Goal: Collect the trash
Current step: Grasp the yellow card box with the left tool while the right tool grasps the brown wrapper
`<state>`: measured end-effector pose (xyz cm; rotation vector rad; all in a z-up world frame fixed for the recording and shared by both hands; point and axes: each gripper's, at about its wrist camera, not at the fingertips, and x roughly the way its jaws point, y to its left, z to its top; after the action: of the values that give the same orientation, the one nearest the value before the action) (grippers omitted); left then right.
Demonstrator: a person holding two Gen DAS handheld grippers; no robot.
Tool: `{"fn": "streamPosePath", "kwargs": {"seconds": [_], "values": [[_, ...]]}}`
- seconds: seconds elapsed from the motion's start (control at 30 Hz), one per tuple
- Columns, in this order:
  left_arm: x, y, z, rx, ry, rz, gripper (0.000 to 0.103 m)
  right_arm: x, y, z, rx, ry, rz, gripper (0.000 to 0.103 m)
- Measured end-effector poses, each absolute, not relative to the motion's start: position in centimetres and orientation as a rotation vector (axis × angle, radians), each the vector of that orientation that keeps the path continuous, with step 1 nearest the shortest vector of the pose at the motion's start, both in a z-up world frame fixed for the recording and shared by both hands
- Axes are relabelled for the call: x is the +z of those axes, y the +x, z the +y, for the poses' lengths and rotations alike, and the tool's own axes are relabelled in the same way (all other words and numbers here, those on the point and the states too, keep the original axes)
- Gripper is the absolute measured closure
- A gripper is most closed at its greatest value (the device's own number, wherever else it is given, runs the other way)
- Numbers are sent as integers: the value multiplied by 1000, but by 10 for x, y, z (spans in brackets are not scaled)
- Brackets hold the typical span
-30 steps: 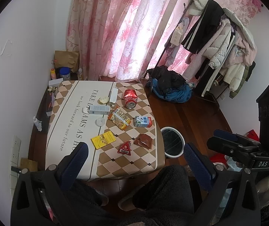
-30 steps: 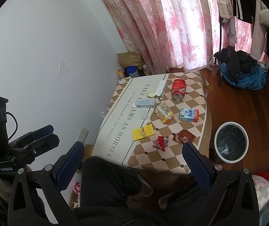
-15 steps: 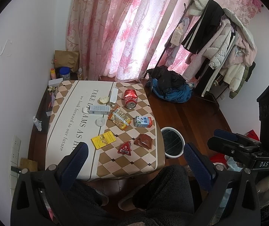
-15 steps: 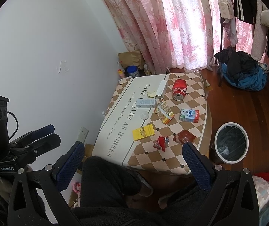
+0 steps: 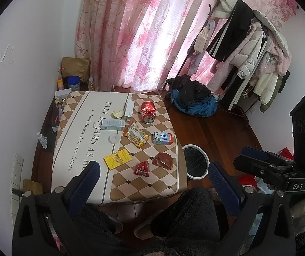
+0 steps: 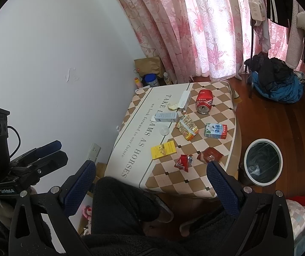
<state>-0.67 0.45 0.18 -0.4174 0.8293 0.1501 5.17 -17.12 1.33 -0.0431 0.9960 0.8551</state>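
Hovering wide open and empty, left gripper [image 5: 153, 179] and right gripper [image 6: 151, 179], well short of crumpled red foil wrapper [image 6: 183, 162] ahead, risking slippery foil skidding toward white-rimmed round bin [image 6: 263, 162] beyond the right finger.

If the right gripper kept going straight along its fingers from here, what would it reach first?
Probably the table's near edge, close to the red snack wrapper. The right gripper is open and well above it, so depth is uncertain.
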Motion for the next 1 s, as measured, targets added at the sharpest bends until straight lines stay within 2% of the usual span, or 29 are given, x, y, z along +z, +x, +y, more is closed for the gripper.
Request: {"fn": "streamPosePath", "kwargs": {"seconds": [0.2,0.37,0.67,0.8,1.0], "values": [[-5,-2,8,180,-417,833,0,9,54,-168,842,-7,1000,0],[-57,30,23,328,-347,902,0,-25,79,-167,752,66,1060,0],[-219,121,40,315,-121,1214,0,-184,159,-151,513,9,1277,0],[-272,150,40,248,37,1335,0,-247,191,-140,460,-6,1360,0],[-336,185,46,133,197,1465,1,-307,220,-121,408,-90,1419,2]]}}
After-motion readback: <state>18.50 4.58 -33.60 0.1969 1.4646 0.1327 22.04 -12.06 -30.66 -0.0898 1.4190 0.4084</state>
